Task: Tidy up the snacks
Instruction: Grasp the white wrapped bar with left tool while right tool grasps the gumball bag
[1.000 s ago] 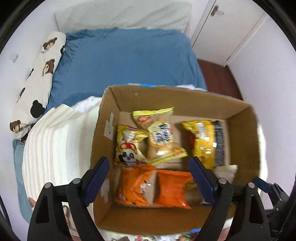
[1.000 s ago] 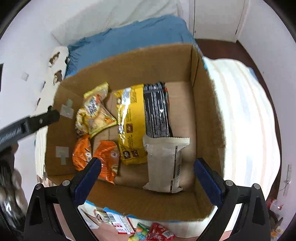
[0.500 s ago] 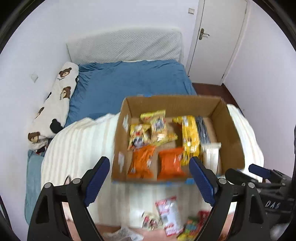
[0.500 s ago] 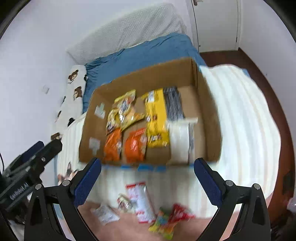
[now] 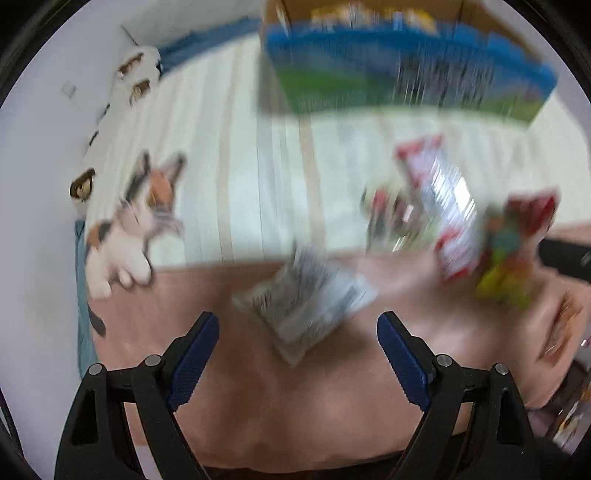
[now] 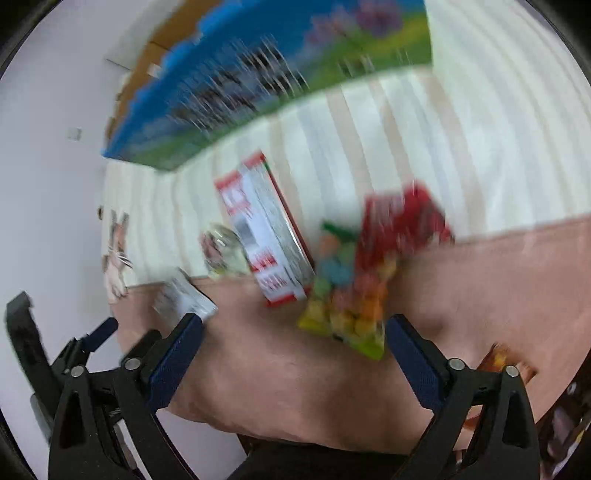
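Both grippers, left gripper (image 5: 297,343) and right gripper (image 6: 293,345), have black triangular frames, silver pivot screws and dark blue ribbed finger pads.

A home bedroom: a bed spread with a striped cream blanket (image 5: 236,155) (cat picture on it), a bear-print pillow (image 5: 138,75) against the wall.

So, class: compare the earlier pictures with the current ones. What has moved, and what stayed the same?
Both grippers swung back from over the cardboard box and down toward loose packets on the pink cover: the left gripper above a clear grey packet, the right gripper by a multicoloured candy bag, jaws closing slightly. Neither holds anything; the snacks lie unmoved.
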`<state>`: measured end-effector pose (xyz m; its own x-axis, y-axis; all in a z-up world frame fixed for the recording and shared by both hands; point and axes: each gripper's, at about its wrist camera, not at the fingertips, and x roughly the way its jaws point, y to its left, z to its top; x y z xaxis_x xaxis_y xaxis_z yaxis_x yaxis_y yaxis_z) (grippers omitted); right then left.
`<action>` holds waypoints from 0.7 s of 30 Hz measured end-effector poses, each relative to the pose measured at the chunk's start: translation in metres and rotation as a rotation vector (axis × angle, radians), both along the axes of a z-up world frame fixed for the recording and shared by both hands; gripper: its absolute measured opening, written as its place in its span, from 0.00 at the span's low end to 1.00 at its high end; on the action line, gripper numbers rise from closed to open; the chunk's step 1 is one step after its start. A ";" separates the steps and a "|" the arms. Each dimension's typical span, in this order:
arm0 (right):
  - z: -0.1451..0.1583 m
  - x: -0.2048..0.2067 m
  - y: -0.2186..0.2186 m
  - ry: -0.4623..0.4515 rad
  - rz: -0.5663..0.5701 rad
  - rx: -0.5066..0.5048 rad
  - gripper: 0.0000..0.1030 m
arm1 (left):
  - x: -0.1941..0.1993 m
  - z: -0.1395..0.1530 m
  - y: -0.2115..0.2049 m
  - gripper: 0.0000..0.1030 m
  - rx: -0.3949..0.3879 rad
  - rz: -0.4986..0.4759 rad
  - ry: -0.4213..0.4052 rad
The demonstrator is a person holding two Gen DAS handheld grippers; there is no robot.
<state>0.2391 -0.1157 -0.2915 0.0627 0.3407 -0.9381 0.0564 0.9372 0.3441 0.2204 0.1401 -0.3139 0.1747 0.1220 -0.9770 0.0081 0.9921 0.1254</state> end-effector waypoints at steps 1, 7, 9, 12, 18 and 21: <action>-0.008 -0.003 0.000 0.013 -0.011 -0.005 0.90 | -0.002 -0.008 -0.001 0.85 0.009 -0.009 0.014; -0.046 0.000 0.004 0.044 -0.036 -0.094 0.89 | 0.013 -0.047 -0.017 0.85 0.157 -0.137 0.051; -0.057 0.004 0.007 0.048 -0.053 -0.109 0.89 | 0.024 -0.049 -0.013 0.85 0.149 -0.107 0.053; -0.065 0.011 0.012 0.022 -0.071 -0.135 0.88 | 0.039 -0.046 0.005 0.85 0.053 -0.009 0.062; -0.072 0.003 0.034 -0.028 0.111 -0.265 0.66 | 0.044 -0.047 0.054 0.85 -0.198 0.227 0.104; -0.075 -0.012 0.038 -0.003 0.187 -0.243 0.65 | 0.038 -0.051 0.052 0.85 -0.218 0.215 0.127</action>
<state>0.2270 -0.0778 -0.3662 0.0231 0.1118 -0.9935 -0.1253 0.9862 0.1081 0.2588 0.1916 -0.3653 0.0427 -0.0712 -0.9965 -0.2019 0.9763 -0.0784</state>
